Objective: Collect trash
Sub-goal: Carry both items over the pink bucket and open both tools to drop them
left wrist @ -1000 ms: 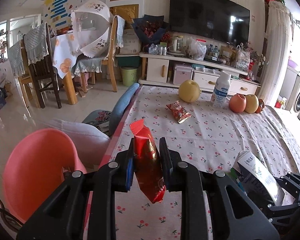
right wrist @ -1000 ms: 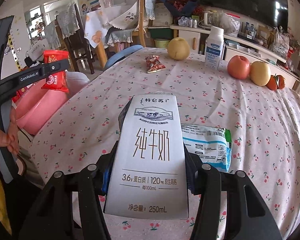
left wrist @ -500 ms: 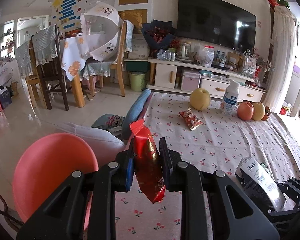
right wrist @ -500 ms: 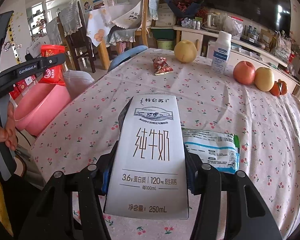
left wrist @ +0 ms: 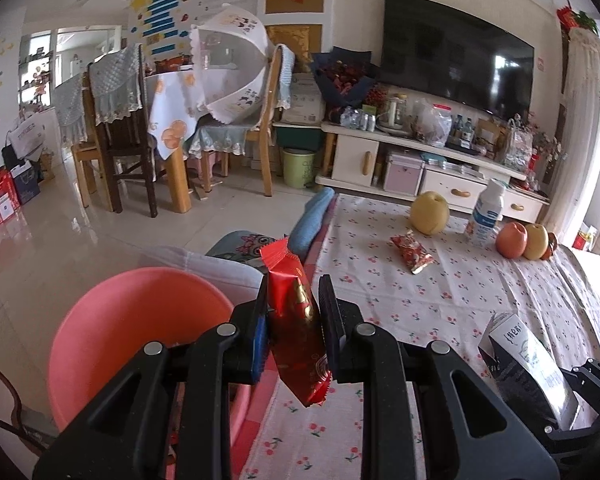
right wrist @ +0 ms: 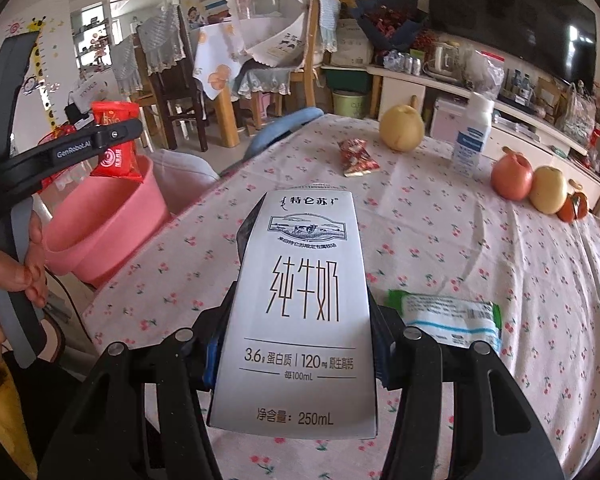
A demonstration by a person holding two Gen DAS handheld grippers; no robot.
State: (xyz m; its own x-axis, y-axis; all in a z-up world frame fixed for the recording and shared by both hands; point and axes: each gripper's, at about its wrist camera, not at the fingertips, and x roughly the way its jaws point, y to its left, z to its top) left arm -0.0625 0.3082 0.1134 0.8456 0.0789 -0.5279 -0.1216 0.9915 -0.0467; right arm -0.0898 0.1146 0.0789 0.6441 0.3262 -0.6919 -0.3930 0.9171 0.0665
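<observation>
My left gripper (left wrist: 292,320) is clamped on a red snack wrapper (left wrist: 298,328); my right gripper (right wrist: 296,340) grasps a white milk carton (right wrist: 300,312) across its width. Both loads are clear of the table (right wrist: 480,240), which wears a cherry-print cloth.

Pink bin (left wrist: 132,336): the receptacle, standing off the table's left edge, mouth open and facing up. In the right wrist view the wrapper hangs over its far rim, so I judge the step in hand to be carrying both pieces to the bin and dropping them.

Carton: rigid and the heavier of the two. It lies well to the right of the bin, over the near part of the table. I should bring it fully over the mouth before I let go, and tip it so that it falls lengthwise and does not catch the rim.

Wrapper: light and slippery, and it may cling to a pad or drift. I should lower it inside the rim before I open.

Left on the table: a blue-and-green packet (right wrist: 448,320) just right of the carton, and a small red packet (right wrist: 356,156) at the far side beside a yellow pear (right wrist: 402,128).
</observation>
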